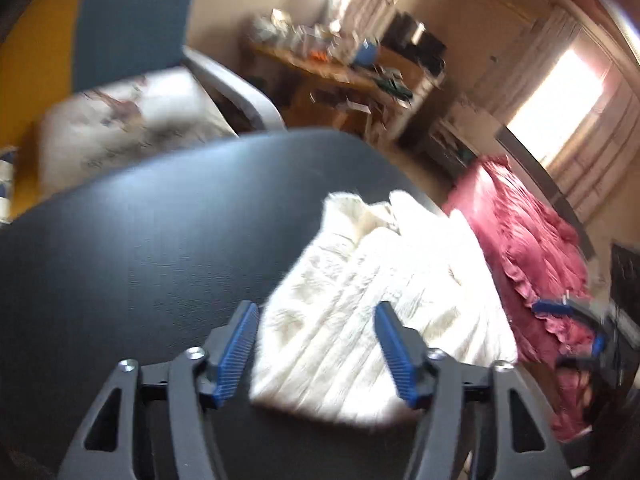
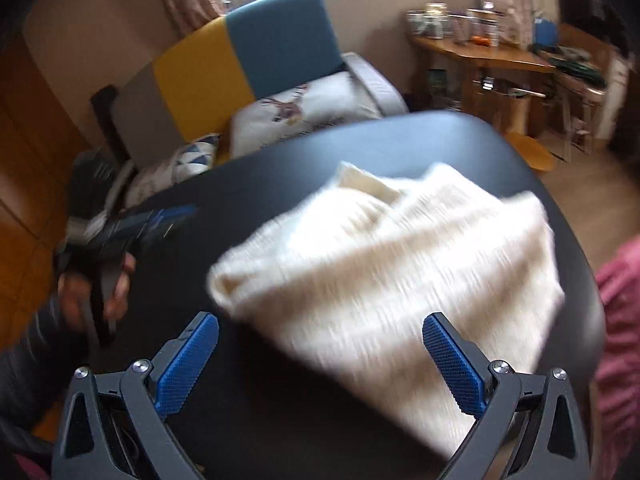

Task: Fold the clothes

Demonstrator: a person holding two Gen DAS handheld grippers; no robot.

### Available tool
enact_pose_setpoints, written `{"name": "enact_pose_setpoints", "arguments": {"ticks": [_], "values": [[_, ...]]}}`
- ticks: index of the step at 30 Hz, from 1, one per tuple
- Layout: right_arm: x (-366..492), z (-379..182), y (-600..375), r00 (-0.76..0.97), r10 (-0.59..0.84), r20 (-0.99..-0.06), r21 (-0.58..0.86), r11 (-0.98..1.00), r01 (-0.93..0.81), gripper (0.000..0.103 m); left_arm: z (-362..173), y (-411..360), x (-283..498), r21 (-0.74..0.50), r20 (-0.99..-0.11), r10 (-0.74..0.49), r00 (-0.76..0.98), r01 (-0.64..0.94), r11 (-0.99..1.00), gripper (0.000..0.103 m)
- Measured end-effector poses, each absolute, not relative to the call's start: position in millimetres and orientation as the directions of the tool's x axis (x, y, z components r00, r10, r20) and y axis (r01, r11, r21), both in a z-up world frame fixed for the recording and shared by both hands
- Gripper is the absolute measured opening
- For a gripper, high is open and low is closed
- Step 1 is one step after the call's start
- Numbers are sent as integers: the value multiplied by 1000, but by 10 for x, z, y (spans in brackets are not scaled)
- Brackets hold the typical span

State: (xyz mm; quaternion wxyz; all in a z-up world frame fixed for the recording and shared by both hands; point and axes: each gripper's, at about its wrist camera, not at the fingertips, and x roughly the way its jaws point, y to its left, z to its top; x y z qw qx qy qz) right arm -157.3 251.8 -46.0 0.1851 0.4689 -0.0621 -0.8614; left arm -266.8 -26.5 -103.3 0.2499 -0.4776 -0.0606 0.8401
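Observation:
A folded cream knitted sweater [image 1: 372,296] lies on the black round table [image 1: 140,248]. My left gripper [image 1: 316,312] is open and empty, just above the sweater's near edge. In the right wrist view the same sweater [image 2: 392,264] lies on the table [image 2: 420,140], blurred by motion. My right gripper [image 2: 320,340] is open and empty, over the sweater's near side. The left gripper [image 2: 160,216] shows at the left of the right wrist view, held in a hand. The right gripper [image 1: 568,312] shows at the right edge of the left wrist view.
A red ruffled garment [image 1: 532,248] hangs off the table's right side. A sofa with blue and yellow back [image 2: 248,56] and cushions [image 2: 304,112] stands behind the table. A cluttered wooden desk [image 2: 488,52] is at the back right.

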Motion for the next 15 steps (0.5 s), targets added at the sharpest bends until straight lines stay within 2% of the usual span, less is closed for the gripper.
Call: {"name": "enact_pose_setpoints", "arguments": {"ticks": [1,5,7,8,10,11,12,15], "values": [[-1504,-505,2545,-496,-375,-783,287,-926,247,103,-1078,-141,-2796,-338,-783,482,-393,-381,-861,58],[-1374,-645,2607,-504,-390,-771,332,-921,205,103,-1328,112,-2986,-319,-832,461,-310,-412,-853,45],[-1385,-679,2595,-506,-399,-765,349,-917,195,103,-1476,166,-3010,-306,-857,436,-276,-408,-860,33],[-1402,-682,2576,-507,-400,-764,353,-916,190,103,-1558,182,-2988,-313,-862,436,-259,-405,-859,19],[-1400,-696,2561,-504,-403,-764,360,-914,185,103,-1641,191,-2947,-330,-858,447,-252,-397,-857,16],[-1402,-704,2551,-501,-403,-766,363,-914,182,103,-1637,186,-2936,-341,-854,452,-259,-377,-861,8],[-1403,-714,2539,-500,-401,-768,362,-915,177,103,-1624,177,-2920,-352,-848,457,-267,-361,-864,5],[-1409,-785,2521,-490,-398,-775,373,-915,153,103,-1511,156,-2796,-317,-835,433,-339,-345,-883,2]]}}
